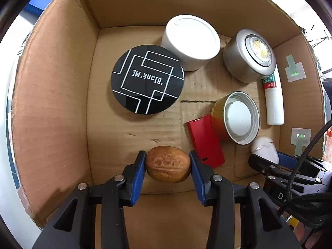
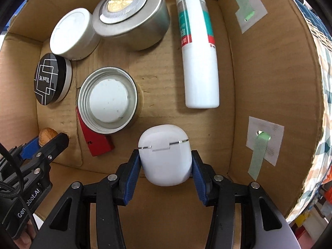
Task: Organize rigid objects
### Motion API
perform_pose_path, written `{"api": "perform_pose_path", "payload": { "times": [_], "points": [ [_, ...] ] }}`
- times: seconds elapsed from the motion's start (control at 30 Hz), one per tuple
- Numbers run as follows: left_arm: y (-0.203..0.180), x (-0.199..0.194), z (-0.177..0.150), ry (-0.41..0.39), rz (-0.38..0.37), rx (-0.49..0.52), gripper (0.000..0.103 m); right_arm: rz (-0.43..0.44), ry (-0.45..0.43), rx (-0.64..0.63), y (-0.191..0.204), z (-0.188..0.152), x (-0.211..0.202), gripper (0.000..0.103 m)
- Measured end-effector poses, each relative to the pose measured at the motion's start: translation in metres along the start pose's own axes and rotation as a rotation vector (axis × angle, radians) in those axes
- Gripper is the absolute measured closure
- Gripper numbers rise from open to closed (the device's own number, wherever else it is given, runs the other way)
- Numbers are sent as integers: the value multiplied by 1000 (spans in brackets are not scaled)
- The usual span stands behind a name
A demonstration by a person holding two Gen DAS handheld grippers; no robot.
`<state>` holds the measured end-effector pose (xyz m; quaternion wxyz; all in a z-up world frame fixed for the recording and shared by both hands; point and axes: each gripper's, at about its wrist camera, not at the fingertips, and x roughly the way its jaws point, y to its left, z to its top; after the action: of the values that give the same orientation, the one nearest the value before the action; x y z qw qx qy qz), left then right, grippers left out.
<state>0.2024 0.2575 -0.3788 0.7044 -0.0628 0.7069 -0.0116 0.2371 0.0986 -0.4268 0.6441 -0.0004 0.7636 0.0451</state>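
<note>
- An open cardboard box [image 1: 54, 108] of plain brown corrugated board fills both views; everything else is placed against it.
- Its floor is creased and scuffed, and its walls rise on all sides.
- On the box's right wall are two grey paper patches, each with a strip of green tape [image 2: 257, 155].
- The left gripper [image 1: 168, 164] points down into the box, its blue pads pressed on a brown walnut [image 1: 168, 164] near the front left of the floor.
- The right gripper [image 2: 165, 161] also points down into the box, its pads clamped on a white earbud case [image 2: 165, 155] near the front right.
- On the floor towards the back wall: a round black compact [image 1: 147, 79] with white line art, a white round jar [image 1: 192, 41] and a silver tin [image 1: 247, 57] with a gold emblem.
- A white tube [image 2: 198, 51] with a green and red label lies along the right wall.
- Mid-floor sits an upturned metal lid [image 2: 108, 100], resting partly over a flat red case [image 1: 205, 143].
- Beyond the box rim, slivers of blue [image 1: 36, 4] and a patterned fabric [image 2: 320, 95] show; the room is otherwise unclear.
</note>
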Motion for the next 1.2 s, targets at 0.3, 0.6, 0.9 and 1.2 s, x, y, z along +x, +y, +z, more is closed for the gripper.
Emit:
{"api": "perform_pose_path", "payload": {
  "times": [0.3,0.6,0.9,1.2],
  "points": [
    [10,-24,-3,-44,37,-24,34,-8,-30,-9,10,4,-8,29],
    [18,-73,-17,-144,55,-39,0,-42,-136,-45,14,-3,-51,15],
    [3,-125,-28,-273,51,-56,0,-30,-247,-58,3,-23,-109,0],
    [-21,-206,-74,-429,65,-42,0,27,-381,-49,-13,-87,-180,0]
  ]
}}
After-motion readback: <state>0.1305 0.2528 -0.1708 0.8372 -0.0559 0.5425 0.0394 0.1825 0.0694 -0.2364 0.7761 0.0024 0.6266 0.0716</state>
